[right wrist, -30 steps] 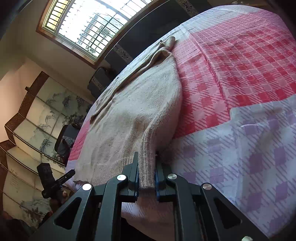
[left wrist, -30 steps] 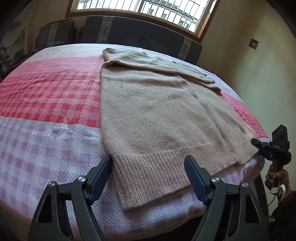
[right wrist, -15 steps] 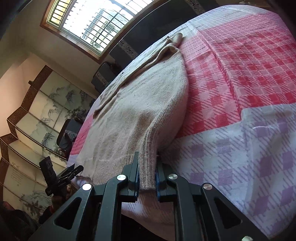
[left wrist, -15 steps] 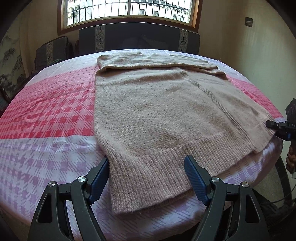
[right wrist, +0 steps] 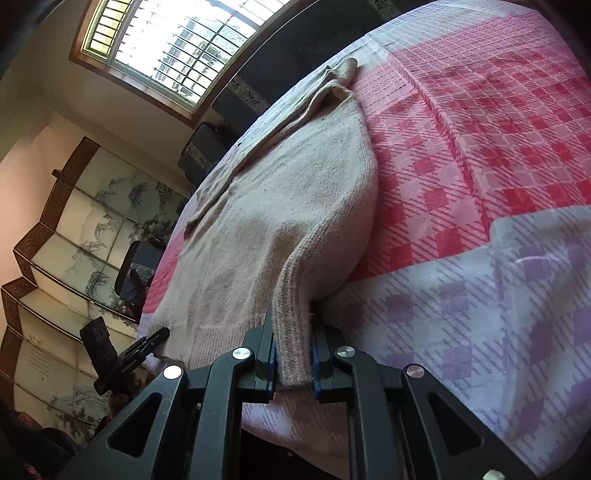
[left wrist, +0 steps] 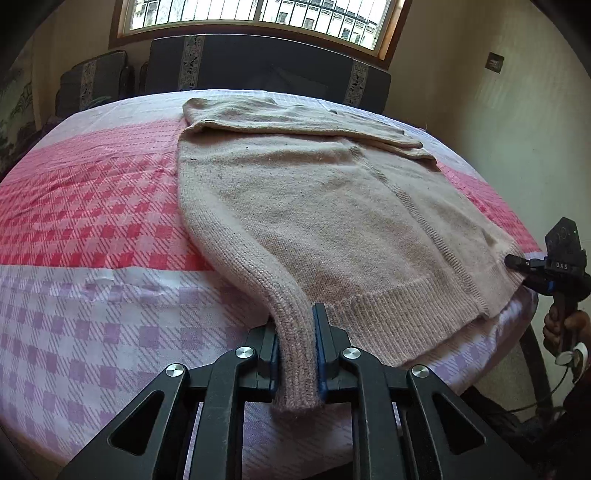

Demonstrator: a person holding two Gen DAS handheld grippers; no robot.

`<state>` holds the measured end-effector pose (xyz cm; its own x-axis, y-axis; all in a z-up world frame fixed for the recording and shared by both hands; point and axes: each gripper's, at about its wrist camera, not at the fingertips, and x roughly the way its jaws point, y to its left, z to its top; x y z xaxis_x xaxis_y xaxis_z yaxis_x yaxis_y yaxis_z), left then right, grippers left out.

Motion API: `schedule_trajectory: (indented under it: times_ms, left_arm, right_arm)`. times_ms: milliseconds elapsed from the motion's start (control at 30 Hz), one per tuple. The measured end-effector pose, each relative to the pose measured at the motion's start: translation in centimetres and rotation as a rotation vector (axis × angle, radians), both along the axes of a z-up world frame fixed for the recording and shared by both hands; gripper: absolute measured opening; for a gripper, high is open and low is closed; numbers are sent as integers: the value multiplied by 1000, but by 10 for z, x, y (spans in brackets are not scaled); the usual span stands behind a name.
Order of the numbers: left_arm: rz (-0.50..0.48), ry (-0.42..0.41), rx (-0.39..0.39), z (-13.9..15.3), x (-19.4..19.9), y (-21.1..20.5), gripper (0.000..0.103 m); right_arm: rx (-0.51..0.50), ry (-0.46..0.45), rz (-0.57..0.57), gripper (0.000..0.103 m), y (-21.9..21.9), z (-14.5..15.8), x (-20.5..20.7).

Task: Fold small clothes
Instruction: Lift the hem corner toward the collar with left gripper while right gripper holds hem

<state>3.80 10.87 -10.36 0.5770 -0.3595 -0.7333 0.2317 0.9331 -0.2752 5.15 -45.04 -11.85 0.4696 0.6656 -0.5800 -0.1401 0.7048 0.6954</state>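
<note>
- I have a beige knitted sweater (left wrist: 332,206) lying flat on the bed with the pink, red and lilac checked sheet (left wrist: 92,221), its ribbed hem at the near edge and its sleeves folded across the far end by the dark headboard (left wrist: 266,62)
- My left claw (left wrist: 297,354) has just been closing, and its blue pads now pinch the near left corner of the hem, the knit bunched into a ridge between them
- My right claw (right wrist: 293,363) is clamped tight on the hem's other near corner, with the rib standing up between its pads in the same way
- I judge the step in hand to be the gripping of both hem corners before the main fold; nothing of the body looks folded over yet
- Next, I think, both corners need lifting together and carrying toward the far end, kept level and taut so the hem lands square on the folded sleeves; heavy knit may sag in the middle or slip from a shallow pinch
- The left wrist view shows the whole sweater front, the seam running down it, the barred window (left wrist: 258,16), and my right claw small at the right edge on the far corner of the hem, with a hand (left wrist: 561,328) on its grip
- The right wrist view instead shows the painted folding screen (right wrist: 74,229) along the wall, the sweater's side edge curling up off the sheet, and my left claw small at the lower left
</note>
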Motion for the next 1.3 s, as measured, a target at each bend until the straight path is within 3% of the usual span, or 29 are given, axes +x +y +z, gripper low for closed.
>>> schedule_trajectory:
  times_ms: [233,333,500,600,667,733,767,800,867,1000,1067,1100,1300]
  left_arm:
    - [-2,87,-278,-7,3,33,15]
    - [-5,118,-290,-7,4,40,25]
    - [-29,133,-403,-4,6,46,67]
    - [-35,121,-400,-2,9,38,76]
    - [-35,105,-371,-1,10,32,76]
    - [-40,103,-349,0,11,26,68]
    - [-51,129,-334,-3,13,22,34]
    - [-50,169,-303,-9,16,18,10]
    - [-26,165,-342,-13,14,23,10]
    - [12,142,-348,-14,7,28,10]
    - [25,119,-409,-11,4,35,10]
    - [31,92,-442,-5,2,40,10]
    - [58,-13,-441,22,2,50,10]
  right_arm:
    - [1,-10,12,12,-1,1,0]
    - [46,-7,16,12,-5,-2,0]
    - [28,-10,42,12,-3,-1,0]
    - [37,-7,46,12,-3,-1,0]
    - [60,-1,40,12,-5,-2,1]
    - [79,9,33,12,-7,-5,2]
    - [84,12,30,12,-8,-5,2]
    - [87,16,25,12,-9,-5,2]
    - [101,24,11,11,-10,-6,1]
    - [81,19,-9,7,-10,-7,0]
    - [89,14,-16,8,-10,-6,-1]
    - [115,13,-20,8,-10,-5,-1]
    - [309,1,-43,9,-22,1,1]
